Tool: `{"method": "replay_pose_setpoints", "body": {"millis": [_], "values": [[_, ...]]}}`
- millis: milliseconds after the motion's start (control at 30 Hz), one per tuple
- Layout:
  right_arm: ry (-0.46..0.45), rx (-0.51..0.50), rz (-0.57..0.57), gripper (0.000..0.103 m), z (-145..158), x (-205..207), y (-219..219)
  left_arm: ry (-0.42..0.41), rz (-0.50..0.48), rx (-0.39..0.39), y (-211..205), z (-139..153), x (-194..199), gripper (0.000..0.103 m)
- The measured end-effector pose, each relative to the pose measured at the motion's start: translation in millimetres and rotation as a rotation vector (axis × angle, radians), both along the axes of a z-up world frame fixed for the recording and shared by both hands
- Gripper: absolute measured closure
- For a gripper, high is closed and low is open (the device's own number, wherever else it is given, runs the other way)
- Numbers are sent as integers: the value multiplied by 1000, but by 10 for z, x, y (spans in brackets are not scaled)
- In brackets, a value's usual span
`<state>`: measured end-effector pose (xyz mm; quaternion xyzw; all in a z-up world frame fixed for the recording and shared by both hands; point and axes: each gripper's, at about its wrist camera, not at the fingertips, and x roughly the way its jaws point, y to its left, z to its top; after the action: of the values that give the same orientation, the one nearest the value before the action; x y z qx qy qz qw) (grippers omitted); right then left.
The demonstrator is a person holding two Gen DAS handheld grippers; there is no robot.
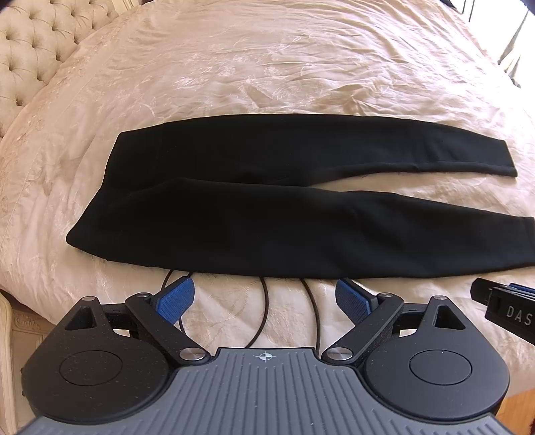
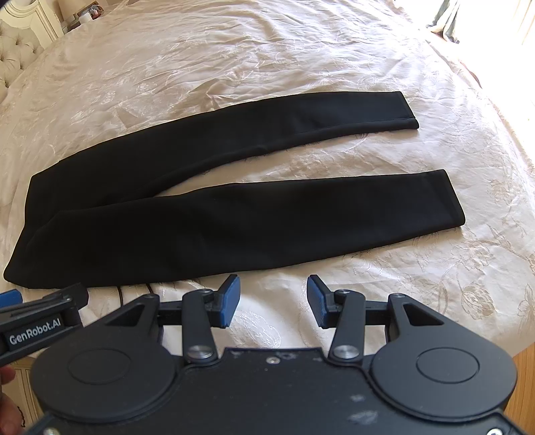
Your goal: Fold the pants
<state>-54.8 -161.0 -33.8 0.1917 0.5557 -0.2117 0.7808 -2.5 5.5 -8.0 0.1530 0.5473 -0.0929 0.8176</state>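
Black pants [image 1: 254, 207] lie flat on the cream bedspread [image 1: 267, 67], waist to the left, both legs stretched to the right with a narrow gap between them. My left gripper [image 1: 265, 301] is open and empty, just short of the near leg's front edge. In the right wrist view the pants [image 2: 234, 221] show both leg cuffs at the right. My right gripper [image 2: 273, 299] is open and empty, hovering in front of the near leg. Part of the right gripper [image 1: 505, 308] shows in the left wrist view, and the left gripper [image 2: 40, 318] shows at the right wrist view's left edge.
Black cables [image 1: 264, 311] lie on the bedspread under the left gripper. A tufted headboard [image 1: 30, 50] stands at the far left. A nightstand with small items [image 2: 83, 15] is beyond the bed. Wooden floor [image 2: 523, 378] shows at the right edge of the bed.
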Motion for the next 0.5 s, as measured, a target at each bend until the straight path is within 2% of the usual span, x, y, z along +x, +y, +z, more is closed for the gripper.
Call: {"method": "replay_pose_setpoints", "body": {"millis": [500], "values": [[-4, 34, 13, 56, -11, -26, -2, 6, 13, 5, 84, -21, -55, 11]]}}
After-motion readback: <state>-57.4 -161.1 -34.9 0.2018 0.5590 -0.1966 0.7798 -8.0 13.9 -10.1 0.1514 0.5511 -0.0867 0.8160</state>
